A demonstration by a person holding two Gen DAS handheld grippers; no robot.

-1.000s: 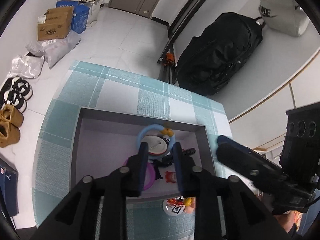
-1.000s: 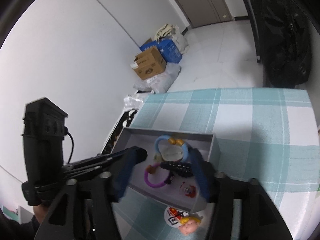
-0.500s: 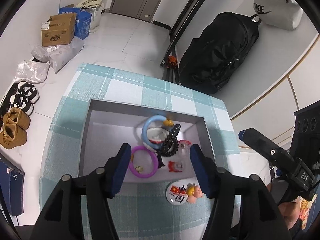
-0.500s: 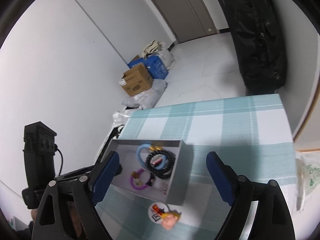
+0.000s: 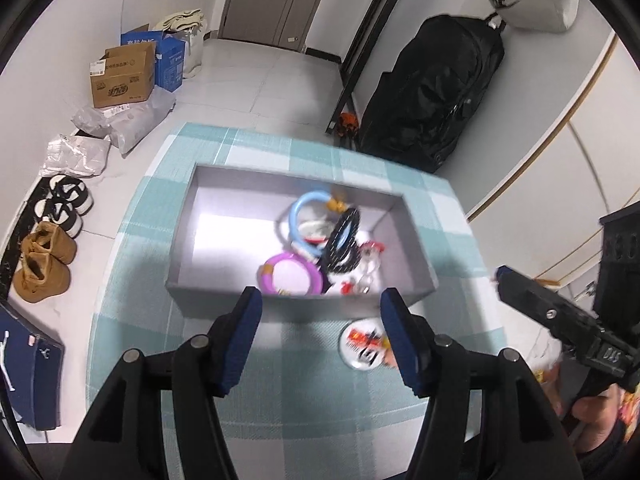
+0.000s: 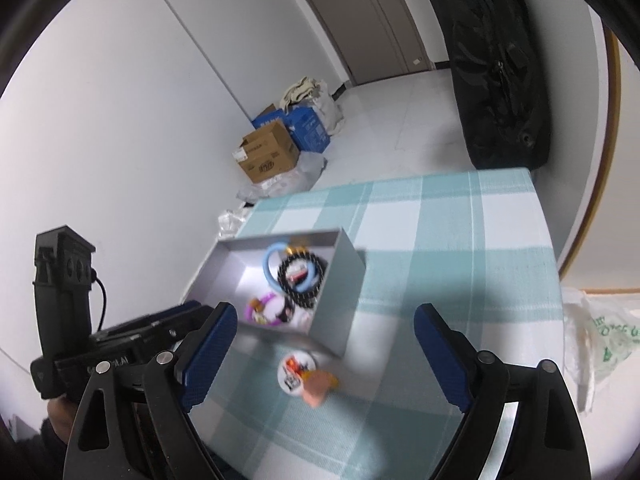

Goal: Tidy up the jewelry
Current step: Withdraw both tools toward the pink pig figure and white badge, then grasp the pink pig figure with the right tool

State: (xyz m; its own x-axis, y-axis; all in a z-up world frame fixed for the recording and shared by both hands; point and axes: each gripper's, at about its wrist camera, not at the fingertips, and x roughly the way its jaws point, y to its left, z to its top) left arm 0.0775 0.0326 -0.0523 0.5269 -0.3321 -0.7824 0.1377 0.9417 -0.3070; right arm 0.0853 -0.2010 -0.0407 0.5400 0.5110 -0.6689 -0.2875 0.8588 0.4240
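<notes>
The grey box [image 5: 224,236] sits on the teal checked tablecloth [image 5: 132,320] and holds the jewelry at its right end: a light blue ring [image 5: 298,216], a black beaded bracelet [image 5: 342,236] lying across it, a purple ring [image 5: 294,276] nearer the front wall, and small red and white pieces [image 5: 370,250] beside them. 1 second ago the black beaded bracelet lay low between the left gripper's nearly closed pads; now it rests free in the box, draped over the blue ring. A round white badge [image 5: 362,342] with a small peach figure [image 6: 316,386] touching it lies on the cloth just outside the box's front wall, in the same place as before.

The left gripper [image 5: 322,338] has its jaws parted with nothing between them; they have just been opening, and it has drawn back from inside the box to a spot over the cloth in front of it. The right gripper [image 6: 322,356] stands wide apart and empty, its jaws also freshly widened, and it too has pulled away, so the box looks smaller in its view than 1 second ago.

Behind the table, a black bag [image 5: 436,92] leans at the wall, and cardboard boxes [image 5: 122,78] and shoes [image 5: 44,264] lie on the floor.
</notes>
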